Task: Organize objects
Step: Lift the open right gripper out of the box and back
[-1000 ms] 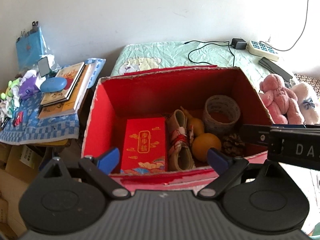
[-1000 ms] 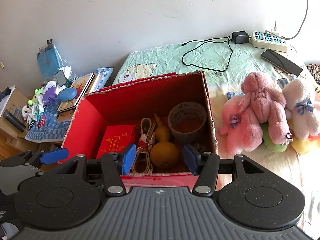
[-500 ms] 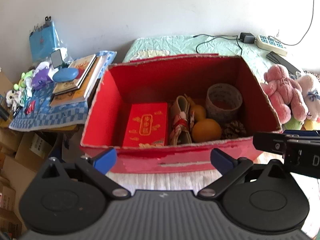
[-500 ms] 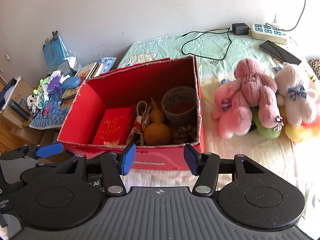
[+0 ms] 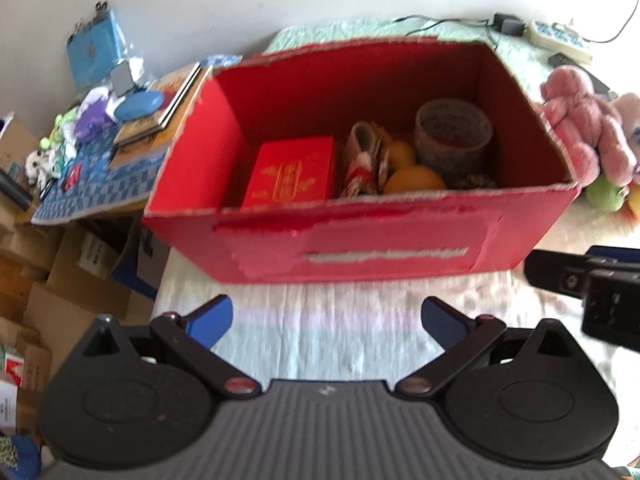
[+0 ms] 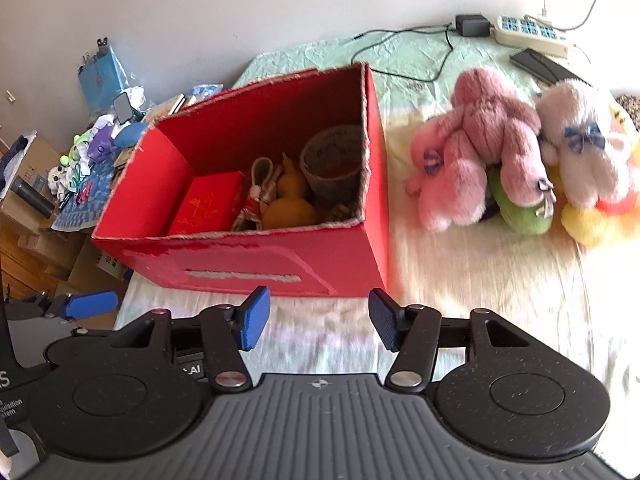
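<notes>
Only the right wrist view takes in the whole plush pile (image 6: 520,152) on the bed (image 6: 480,280), right of the red box (image 5: 360,236). The box, at the bed's left edge, holds a red packet (image 5: 292,174), a woven cup (image 5: 452,136) and a gourd (image 5: 414,180). Left tongs (image 5: 326,320) and right tongs (image 6: 316,318) hover released, empty, short of the box.

Each hand-held gripper, left (image 5: 326,320) and right (image 6: 316,316), has a black ribbed body, two round black discs, silver screws (one per linkage arm) and blue finger pads (image 6: 253,318).
</notes>
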